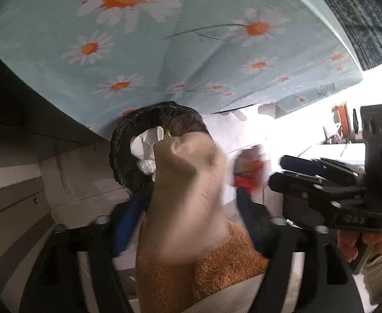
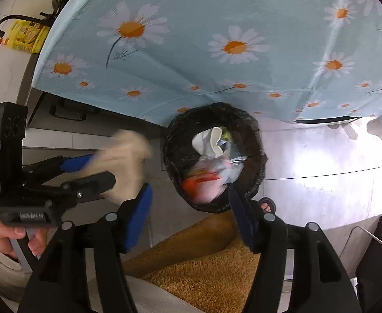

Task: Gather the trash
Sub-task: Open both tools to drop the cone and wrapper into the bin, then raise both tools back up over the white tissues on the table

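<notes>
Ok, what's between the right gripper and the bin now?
In the right wrist view, only a blurred red-and-white wrapper. It sits by the right gripper fingertips, over the mouth of the black-lined bin.

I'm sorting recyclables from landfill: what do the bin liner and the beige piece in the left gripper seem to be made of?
Bin liner: thin glossy black plastic film, judging by its crinkles and sheen. Beige piece in the left gripper: matte, creased, probably paper or cardboard; motion blur leaves it uncertain.

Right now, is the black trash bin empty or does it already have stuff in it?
Not empty. The black-lined trash bin holds crumpled white paper and other wrappers; the left wrist view shows white paper inside too.
</notes>
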The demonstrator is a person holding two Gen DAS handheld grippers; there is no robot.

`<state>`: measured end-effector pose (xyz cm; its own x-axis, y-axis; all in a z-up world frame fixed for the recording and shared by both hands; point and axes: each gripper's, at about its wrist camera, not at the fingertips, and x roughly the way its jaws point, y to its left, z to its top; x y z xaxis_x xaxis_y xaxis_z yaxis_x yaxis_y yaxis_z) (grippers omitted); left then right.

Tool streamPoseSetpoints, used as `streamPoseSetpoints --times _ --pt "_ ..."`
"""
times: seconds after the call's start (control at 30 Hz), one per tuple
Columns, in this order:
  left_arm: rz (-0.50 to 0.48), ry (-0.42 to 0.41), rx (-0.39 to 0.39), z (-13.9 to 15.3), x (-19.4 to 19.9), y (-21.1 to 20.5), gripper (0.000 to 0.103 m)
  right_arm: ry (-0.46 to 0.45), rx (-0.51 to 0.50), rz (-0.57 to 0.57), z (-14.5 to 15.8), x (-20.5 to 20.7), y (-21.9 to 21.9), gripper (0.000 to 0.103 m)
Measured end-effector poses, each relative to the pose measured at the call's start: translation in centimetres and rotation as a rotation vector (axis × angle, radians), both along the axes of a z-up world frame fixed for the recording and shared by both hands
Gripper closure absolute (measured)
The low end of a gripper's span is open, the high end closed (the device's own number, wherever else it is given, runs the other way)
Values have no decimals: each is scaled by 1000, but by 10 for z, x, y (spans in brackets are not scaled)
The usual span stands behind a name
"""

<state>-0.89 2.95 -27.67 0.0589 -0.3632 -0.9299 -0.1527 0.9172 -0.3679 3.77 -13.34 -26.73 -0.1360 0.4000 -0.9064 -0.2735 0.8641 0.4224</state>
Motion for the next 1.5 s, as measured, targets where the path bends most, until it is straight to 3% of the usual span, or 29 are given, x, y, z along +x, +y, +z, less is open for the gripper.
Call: streamPoseSetpoints --times 0.27,0.33,0.6,0.7,0.87,0.93,1.03,1.2,1.4,1.5 --pt "22 15 -4 -5 2 11 27 -24 -31 -24 9 3 -7 41" --pt "23 8 -6 -3 2 13 27 -32 -35 -32 14 2 -8 37" --pt "32 -24 6 17 0 23 27 -71 -32 -30 38 2 -3 36" --pt "34 -51 10 33 -1 26 27 -119 -24 -39 56 2 -3 18" --pt "37 -131 71 70 -3 32 19 -179 -5 -50 86 5 0 11" --pt "44 -163 84 83 -3 34 17 -216 -4 -49 100 6 1 5" --pt "69 -206 84 103 -3 43 8 -272 -8 -51 122 9 3 5" --pt "92 -271 103 130 -5 52 7 -357 14 -29 154 13 9 5" --pt "108 -350 128 165 -6 58 7 -573 40 4 195 14 15 5" --pt "109 -388 137 179 -6 61 7 -636 34 35 209 14 21 5"
